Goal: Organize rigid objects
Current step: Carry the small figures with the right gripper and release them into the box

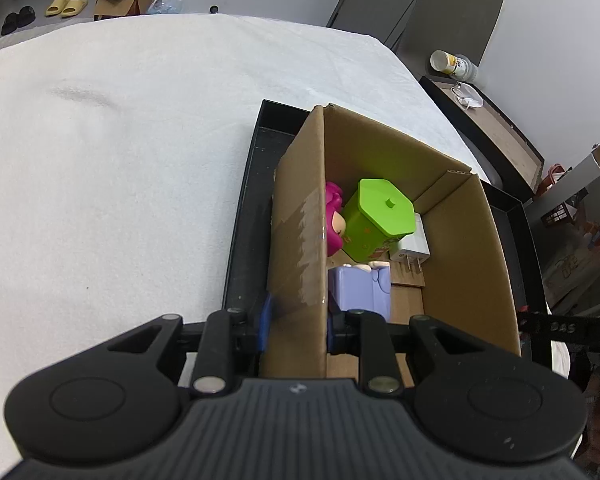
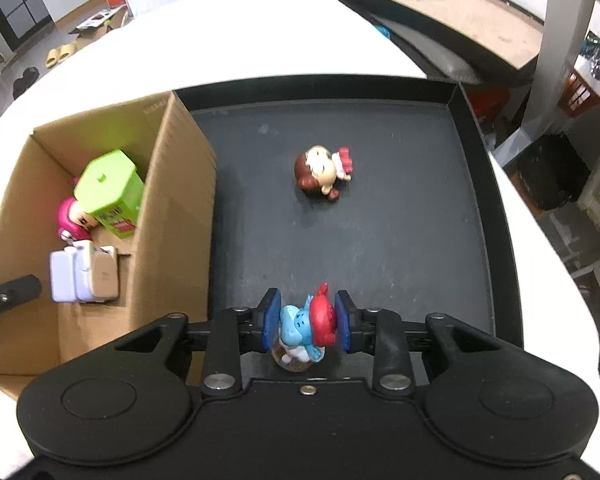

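Your right claw [image 2: 307, 322] sits at the lower centre of the right wrist view with its blue pads [image 2: 271, 319] pressed on either side of a small blue figurine with a red cap [image 2: 309, 326]. It is clamped on that toy, which stands at the near edge of the black tray [image 2: 380, 240]. The grip takes the figure across its head and cap, which looks like the widest, firmest part, so it should not twist as you lift.

Your left claw [image 1: 296, 328] straddles the near wall of the cardboard box [image 1: 300, 220] in the left wrist view, one pad outside and one inside. The jaws are pinched on that wall, apparently to keep the light box from sliding while things go in.

The box stands in the left part of the tray. Already inside, toward its far corner, are a green hexagonal tin [image 2: 110, 194], a pink figurine [image 2: 74, 220] leaning against it, a white plug adapter [image 1: 412, 244] and a lilac block [image 2: 66, 276] nearer you. One more toy, a brown-haired doll [image 2: 324, 174], lies on its side on the open tray floor in the upper middle of the right view, well apart from the box.

The tray rests on a white-covered counter [image 1: 120, 160]. The blue figure will likely go over the box wall into the free space at the near side.
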Motion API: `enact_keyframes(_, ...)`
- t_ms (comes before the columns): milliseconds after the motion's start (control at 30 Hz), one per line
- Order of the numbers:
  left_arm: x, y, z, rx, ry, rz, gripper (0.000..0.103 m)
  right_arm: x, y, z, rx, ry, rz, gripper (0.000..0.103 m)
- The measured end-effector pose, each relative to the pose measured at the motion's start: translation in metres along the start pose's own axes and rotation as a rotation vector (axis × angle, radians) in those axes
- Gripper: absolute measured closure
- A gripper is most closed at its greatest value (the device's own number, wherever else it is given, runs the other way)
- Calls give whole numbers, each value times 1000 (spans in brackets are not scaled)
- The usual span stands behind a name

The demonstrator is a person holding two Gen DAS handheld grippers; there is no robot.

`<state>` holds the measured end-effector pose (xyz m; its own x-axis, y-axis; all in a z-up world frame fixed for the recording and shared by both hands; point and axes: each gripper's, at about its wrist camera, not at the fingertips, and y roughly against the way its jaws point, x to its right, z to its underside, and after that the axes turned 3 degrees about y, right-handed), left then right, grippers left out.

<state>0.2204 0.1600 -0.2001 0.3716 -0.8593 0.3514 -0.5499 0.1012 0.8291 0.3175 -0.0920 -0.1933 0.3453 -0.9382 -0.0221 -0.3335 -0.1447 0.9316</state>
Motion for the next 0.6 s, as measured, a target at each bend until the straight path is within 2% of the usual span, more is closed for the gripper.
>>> enact_keyframes(600,1,2,1,0,-2,2,79,-21,59,-29,131,60,-33,75)
